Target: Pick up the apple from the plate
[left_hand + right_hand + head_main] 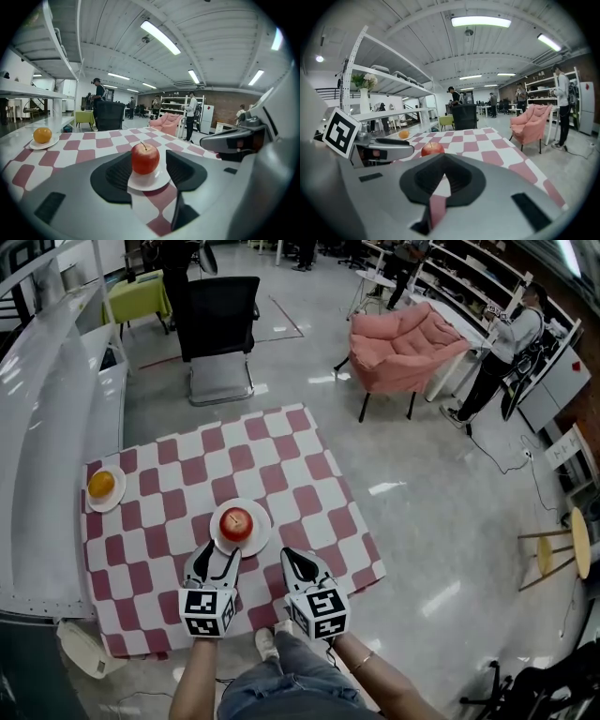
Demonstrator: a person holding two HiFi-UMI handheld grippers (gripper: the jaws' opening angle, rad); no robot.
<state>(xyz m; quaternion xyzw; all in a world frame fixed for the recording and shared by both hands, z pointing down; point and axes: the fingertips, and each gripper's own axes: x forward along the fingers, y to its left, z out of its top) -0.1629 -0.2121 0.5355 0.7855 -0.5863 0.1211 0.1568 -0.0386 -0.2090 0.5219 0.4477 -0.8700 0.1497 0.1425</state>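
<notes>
Nearest, the person's two forearms hold the grippers side by side over the near edge of a red-and-white checked cloth [300, 484]; each gripper's cube bears black-and-white square markers, patterns rather than letters. The left gripper [217, 557] has its jaws released and spread, their tips at the near rim of a white plate [258, 542], and its own view shows the pads standing clear of the fruit. The right gripper [298, 559] lies at 3 o'clock of the left, off the plate, jaws clenched tip to tip on nothing. The red apple [236, 523] sits upright in the middle of the plate, stem up, at 12 o'clock of the left gripper and just beyond its tips. At 10 o'clock of the apple, near the cloth's far left edge, an orange [101, 485] rests on a second plate [112, 501]. Farther off, a black chair [220, 324] stands at 12 o'clock and a pink armchair [405, 348] at 1 o'clock. A white sign [562, 448] at 3 o'clock carries print too small to read.
</notes>
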